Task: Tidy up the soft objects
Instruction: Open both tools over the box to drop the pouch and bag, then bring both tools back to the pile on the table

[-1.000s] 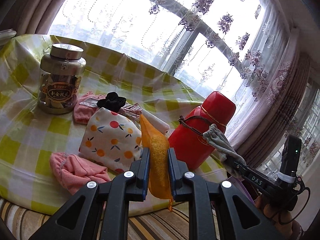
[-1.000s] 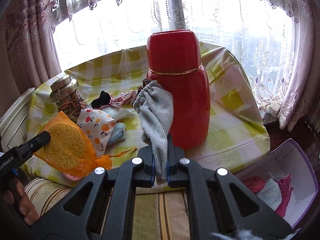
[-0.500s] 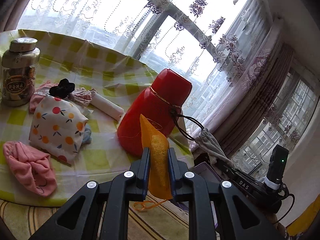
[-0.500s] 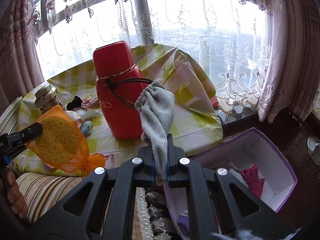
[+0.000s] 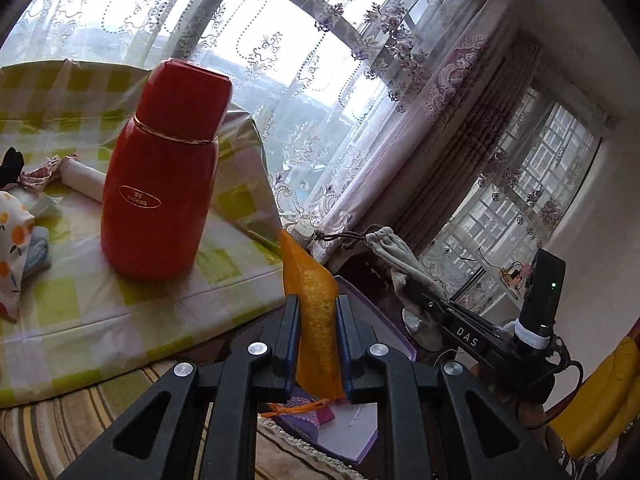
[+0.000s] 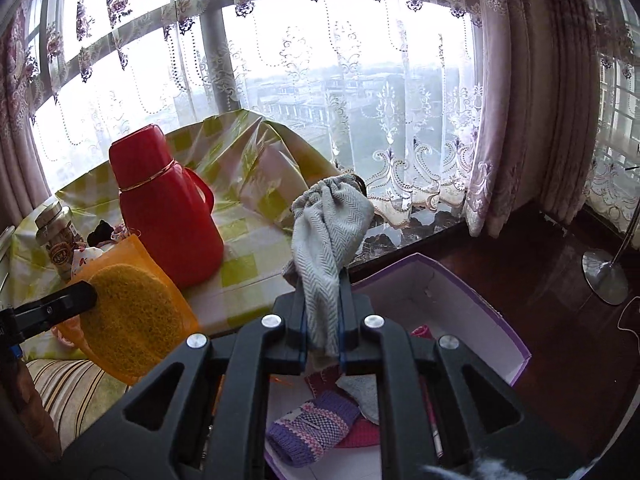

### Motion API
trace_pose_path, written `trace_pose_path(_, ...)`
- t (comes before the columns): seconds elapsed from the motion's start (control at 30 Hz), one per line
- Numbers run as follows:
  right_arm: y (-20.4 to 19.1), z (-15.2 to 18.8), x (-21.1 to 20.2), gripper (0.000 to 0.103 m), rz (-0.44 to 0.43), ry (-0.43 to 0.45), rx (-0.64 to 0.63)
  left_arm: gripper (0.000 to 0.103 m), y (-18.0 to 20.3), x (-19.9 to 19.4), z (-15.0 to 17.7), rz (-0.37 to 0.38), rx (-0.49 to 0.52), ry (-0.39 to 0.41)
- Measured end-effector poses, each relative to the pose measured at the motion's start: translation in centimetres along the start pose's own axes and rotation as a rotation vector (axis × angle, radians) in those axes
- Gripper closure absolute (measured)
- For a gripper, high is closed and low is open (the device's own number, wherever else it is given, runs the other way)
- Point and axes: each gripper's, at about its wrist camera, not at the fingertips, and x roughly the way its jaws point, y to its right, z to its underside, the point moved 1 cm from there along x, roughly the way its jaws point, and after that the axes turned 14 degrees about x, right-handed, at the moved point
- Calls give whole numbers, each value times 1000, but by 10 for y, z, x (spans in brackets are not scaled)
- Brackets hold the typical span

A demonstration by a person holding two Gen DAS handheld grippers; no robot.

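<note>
My left gripper (image 5: pixel 318 316) is shut on an orange mesh bag with a yellow sponge (image 5: pixel 316 312), held edge-on beyond the table edge; the bag also shows in the right wrist view (image 6: pixel 128 312). My right gripper (image 6: pixel 323 312) is shut on a grey herringbone drawstring pouch (image 6: pixel 326 232), held above a purple-edged white box (image 6: pixel 472 300); the pouch also shows in the left wrist view (image 5: pixel 396 252). The box holds a purple knitted piece (image 6: pixel 312 428), a grey cloth and pink items.
A red thermos (image 5: pixel 160 192) stands on the yellow-checked table (image 5: pixel 80 312), and shows in the right wrist view (image 6: pixel 164 204). A fruit-print pouch (image 5: pixel 12 236), a white roll (image 5: pixel 82 180) and a jar (image 6: pixel 56 236) lie left. A striped cushion (image 6: pixel 64 384) lies below. A lamp base (image 6: pixel 604 280) stands right.
Both grippers have swung right, away from the table and toward the box, each still holding its item. The pouch's cord no longer hangs around the thermos.
</note>
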Motion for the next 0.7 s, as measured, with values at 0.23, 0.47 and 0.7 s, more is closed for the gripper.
trace_pose_path(0.23, 13, -9, -11, 58, 25, 62, 0, 85, 24, 26, -3, 62, 33, -38)
trace_pose_path(0.47, 18, -10, -9, 56, 29, 58, 14, 61, 37, 40, -1, 91, 57, -77)
trace_pose_path(0.7, 7, -5, -2, 45, 5, 11, -12, 59, 23, 32, 1, 63, 24, -78)
